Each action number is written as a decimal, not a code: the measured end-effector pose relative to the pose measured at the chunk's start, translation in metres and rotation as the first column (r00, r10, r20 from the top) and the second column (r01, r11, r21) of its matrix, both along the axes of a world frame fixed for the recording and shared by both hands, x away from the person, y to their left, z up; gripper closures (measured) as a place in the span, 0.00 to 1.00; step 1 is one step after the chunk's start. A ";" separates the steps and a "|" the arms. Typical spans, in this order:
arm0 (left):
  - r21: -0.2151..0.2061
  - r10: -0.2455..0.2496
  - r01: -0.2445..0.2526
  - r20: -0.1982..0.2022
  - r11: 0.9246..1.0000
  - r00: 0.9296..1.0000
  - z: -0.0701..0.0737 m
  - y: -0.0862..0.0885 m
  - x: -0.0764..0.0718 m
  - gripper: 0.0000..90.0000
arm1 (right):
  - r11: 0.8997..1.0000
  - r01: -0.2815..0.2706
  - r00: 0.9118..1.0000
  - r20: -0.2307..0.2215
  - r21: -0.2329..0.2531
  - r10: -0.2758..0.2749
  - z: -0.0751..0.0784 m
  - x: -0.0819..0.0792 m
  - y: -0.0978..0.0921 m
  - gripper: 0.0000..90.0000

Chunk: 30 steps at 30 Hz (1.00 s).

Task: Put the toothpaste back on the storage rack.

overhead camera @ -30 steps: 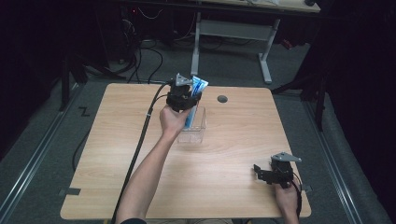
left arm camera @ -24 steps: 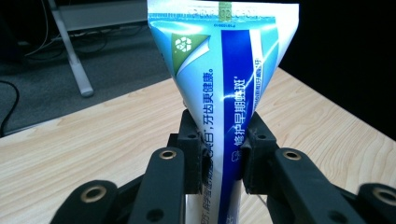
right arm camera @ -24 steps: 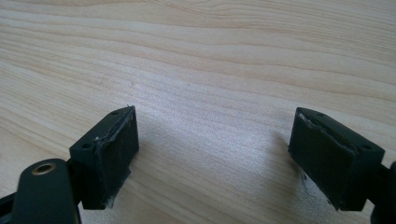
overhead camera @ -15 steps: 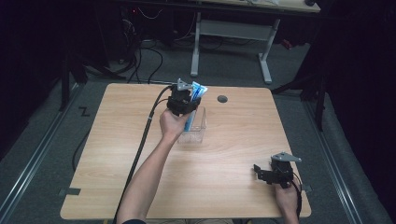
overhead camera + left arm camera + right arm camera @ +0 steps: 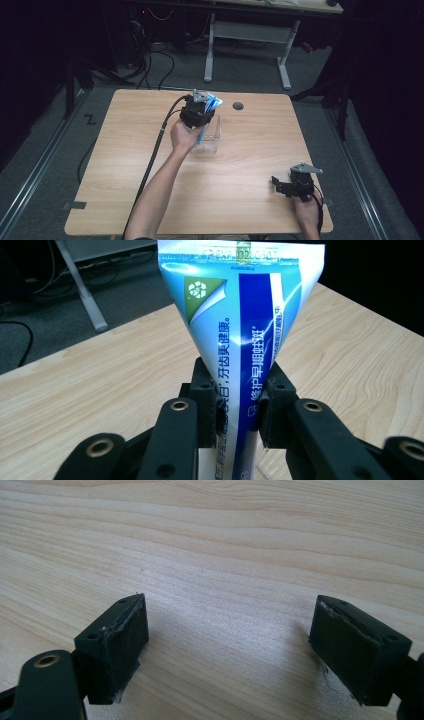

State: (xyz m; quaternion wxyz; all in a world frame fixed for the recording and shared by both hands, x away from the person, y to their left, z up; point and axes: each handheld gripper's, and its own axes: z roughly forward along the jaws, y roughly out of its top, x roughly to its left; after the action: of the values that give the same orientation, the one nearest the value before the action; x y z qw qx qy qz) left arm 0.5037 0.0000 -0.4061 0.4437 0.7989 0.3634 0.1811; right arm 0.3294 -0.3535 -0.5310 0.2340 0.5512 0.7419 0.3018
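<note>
A blue and white toothpaste tube (image 5: 240, 325) stands crimped end up between the jaws of my left gripper (image 5: 239, 407), which is shut on it. In the high view that left gripper (image 5: 201, 116) holds the tube (image 5: 212, 104) over a clear plastic box (image 5: 210, 141) near the middle back of the wooden table (image 5: 125, 165); the tube's lower part reaches down into the box. My right gripper (image 5: 280, 186) rests at the table's front right, open, and the right gripper view shows its jaws (image 5: 230, 650) wide apart over bare wood.
A round grommet hole (image 5: 238, 106) lies in the table behind the box. A black cable (image 5: 155, 145) trails from the left gripper across the table's left half. A second desk's white legs (image 5: 282, 60) stand on the floor beyond.
The left gripper and the tube have shifted only slightly over the box. The right gripper has stayed in place.
</note>
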 end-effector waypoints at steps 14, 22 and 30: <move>0.001 0.001 -0.001 -0.042 1.000 0.999 -0.012 0.003 0.003 0.81 | 1.000 0.000 1.000 0.000 0.000 0.000 0.000 0.000 0.000 0.18; 0.003 0.000 0.000 -0.056 1.000 0.998 -0.017 0.001 0.004 0.81 | 1.000 0.000 1.000 0.000 0.000 0.000 0.000 0.000 0.000 0.18; -0.001 0.004 -0.004 -0.056 1.000 0.998 -0.017 0.000 0.004 0.80 | 1.000 0.000 1.000 0.000 0.000 0.000 0.000 0.000 0.000 0.18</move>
State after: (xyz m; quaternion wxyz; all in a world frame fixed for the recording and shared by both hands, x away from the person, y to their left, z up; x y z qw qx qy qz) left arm 0.5073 -0.0001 -0.4234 0.4333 0.8028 0.3774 0.1591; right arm 0.3295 -0.3535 -0.5310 0.2340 0.5512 0.7419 0.3017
